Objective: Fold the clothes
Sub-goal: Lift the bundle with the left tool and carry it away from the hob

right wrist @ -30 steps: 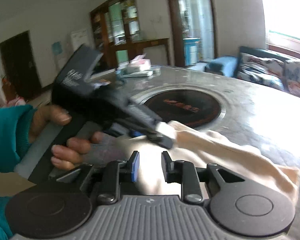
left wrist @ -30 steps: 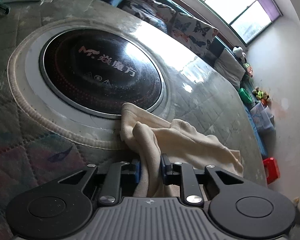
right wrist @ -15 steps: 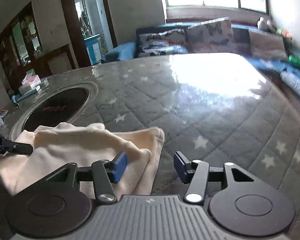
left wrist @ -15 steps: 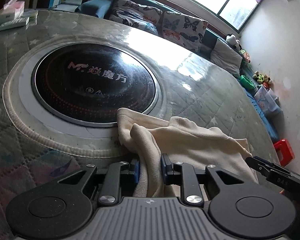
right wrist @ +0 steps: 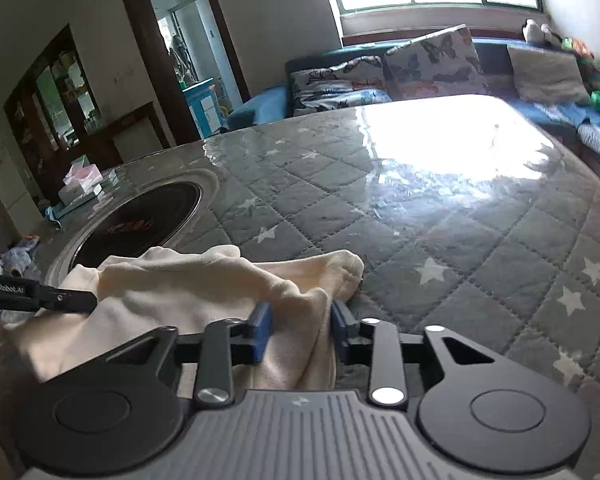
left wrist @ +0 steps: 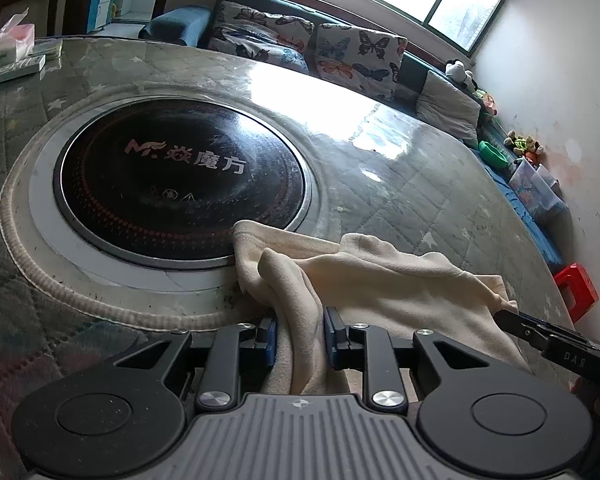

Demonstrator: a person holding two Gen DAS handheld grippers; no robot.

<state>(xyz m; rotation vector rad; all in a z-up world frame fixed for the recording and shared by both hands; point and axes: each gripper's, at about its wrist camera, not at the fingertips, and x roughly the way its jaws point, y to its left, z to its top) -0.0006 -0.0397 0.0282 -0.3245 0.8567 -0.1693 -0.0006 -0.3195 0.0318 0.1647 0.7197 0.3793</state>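
Left wrist view: the left gripper (left wrist: 300,334) pinches a bunched fold of the cream cloth (left wrist: 380,276), jaws narrow. The cloth lies on the quilted table (right wrist: 440,240), near the black hob (left wrist: 180,176). The right gripper (right wrist: 300,330) is closing, pads pressing the cloth's right edge.

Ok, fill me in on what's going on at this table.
A person holding a gripper in each hand is folding a cream garment on the quilted table, beside a round black cooktop. The left gripper is clamped on one bunched end. The right gripper is closing on the other end, cloth between its jaws.
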